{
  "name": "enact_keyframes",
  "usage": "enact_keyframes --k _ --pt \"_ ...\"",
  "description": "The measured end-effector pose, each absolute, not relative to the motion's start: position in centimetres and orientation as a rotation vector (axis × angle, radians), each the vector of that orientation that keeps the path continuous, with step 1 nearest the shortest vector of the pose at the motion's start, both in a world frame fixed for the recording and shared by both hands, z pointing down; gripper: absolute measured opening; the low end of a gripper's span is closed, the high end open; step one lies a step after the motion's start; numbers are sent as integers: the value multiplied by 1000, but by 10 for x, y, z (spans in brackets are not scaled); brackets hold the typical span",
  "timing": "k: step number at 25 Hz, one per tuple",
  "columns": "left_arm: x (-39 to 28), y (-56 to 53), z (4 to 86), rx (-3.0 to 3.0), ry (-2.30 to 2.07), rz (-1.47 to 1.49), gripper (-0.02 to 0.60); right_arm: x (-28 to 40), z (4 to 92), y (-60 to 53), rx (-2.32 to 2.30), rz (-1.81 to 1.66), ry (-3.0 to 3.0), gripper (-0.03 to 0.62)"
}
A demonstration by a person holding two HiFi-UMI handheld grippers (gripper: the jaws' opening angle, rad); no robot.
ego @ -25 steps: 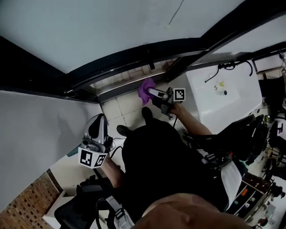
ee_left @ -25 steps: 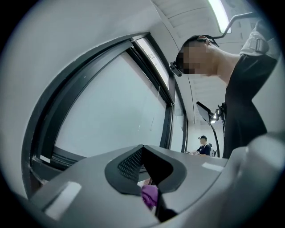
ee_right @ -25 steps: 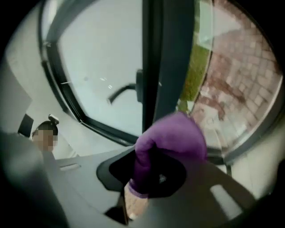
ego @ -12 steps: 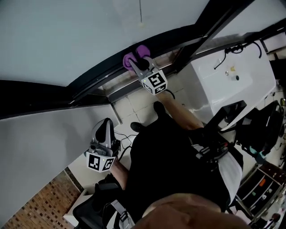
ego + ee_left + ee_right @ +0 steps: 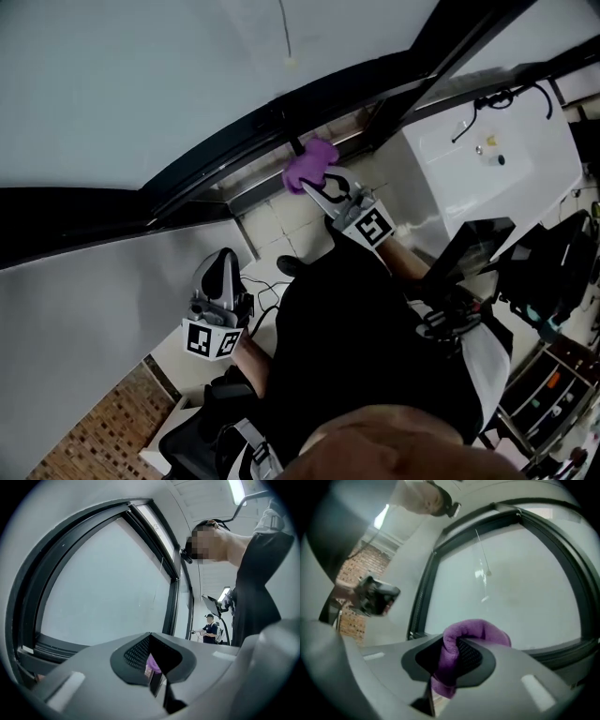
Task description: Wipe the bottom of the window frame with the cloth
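Observation:
The purple cloth [image 5: 309, 164] lies bunched against the black bottom rail of the window frame [image 5: 225, 150], below the big pane. My right gripper [image 5: 323, 190] is shut on the cloth from below and right, its marker cube toward the person. In the right gripper view the cloth [image 5: 474, 631] folds over the tip of the right gripper [image 5: 454, 660], with the pane and dark frame behind it. My left gripper [image 5: 217, 279] hangs low at the left, away from the window, shut and holding nothing. In the left gripper view the left gripper [image 5: 152, 663] points up at the pane.
A white cabinet [image 5: 487, 178] stands at the right under the sill. Pale floor tiles [image 5: 277, 220] and loose cables [image 5: 267, 298] lie below the frame. A grey wall [image 5: 84, 309] and brickwork [image 5: 94, 436] close the left. Another person [image 5: 209, 629] stands far off.
The right gripper carried the cloth up to the frame rail, then slid it right and slightly down along it. The left gripper has hardly moved.

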State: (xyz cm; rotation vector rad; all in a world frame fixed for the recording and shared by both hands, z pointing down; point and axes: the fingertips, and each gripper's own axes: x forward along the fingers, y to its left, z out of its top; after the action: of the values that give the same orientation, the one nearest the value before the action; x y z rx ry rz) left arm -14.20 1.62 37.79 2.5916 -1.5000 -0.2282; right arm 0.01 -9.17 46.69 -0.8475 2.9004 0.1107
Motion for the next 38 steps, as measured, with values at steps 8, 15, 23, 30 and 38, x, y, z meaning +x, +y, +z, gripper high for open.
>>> enact_keyframes --k 8,15,23,30,38 --pt "-119 4 370 2659 -1405 -245 2 -19 406 -215 -1113 74 3128 67" --pt "-132 11 373 2607 -1484 -241 3 -46 440 -226 -1006 161 3452 67" --pt "-150 0 382 2577 -1498 -221 3 14 512 -77 -577 -608 3375 67" --pt "-130 -8 377 2631 -1419 -187 3 54 453 -192 -918 -309 2934 67" --pt "-120 0 373 2631 -1436 -173 2 -27 488 -227 -627 1073 3346 67"
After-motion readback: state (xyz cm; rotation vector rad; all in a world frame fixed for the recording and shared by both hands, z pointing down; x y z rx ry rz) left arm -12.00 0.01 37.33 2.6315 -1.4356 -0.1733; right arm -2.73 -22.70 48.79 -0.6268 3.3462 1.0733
